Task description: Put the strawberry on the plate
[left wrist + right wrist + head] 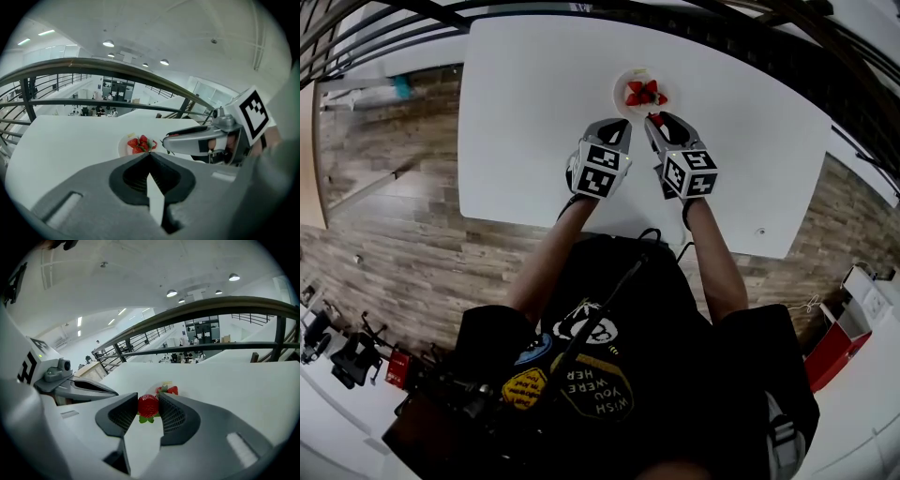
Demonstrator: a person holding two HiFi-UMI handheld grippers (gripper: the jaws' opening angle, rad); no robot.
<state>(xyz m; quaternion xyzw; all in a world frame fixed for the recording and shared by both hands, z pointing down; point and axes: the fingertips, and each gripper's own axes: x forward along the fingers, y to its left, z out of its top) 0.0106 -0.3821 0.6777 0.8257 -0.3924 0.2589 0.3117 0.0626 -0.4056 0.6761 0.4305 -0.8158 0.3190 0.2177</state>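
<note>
A small white plate (622,93) lies near the far middle of the white table (534,112), with several red strawberries (643,93) on it. My right gripper (657,122) sits just short of the plate, shut on one more strawberry (148,406), red with green leaves below. The strawberries on the plate (171,390) lie just beyond the right gripper's jaws. My left gripper (619,126) hovers beside the right one, its jaws closed tip to tip with nothing between them. In the left gripper view the plate (123,146) is ahead and the right gripper (165,139) reaches in from the right.
The table is bare apart from the plate. Its near edge (581,225) runs just under my forearms. A metal railing (93,65) stands behind the far edge. Wooden floor (384,234) lies to the left.
</note>
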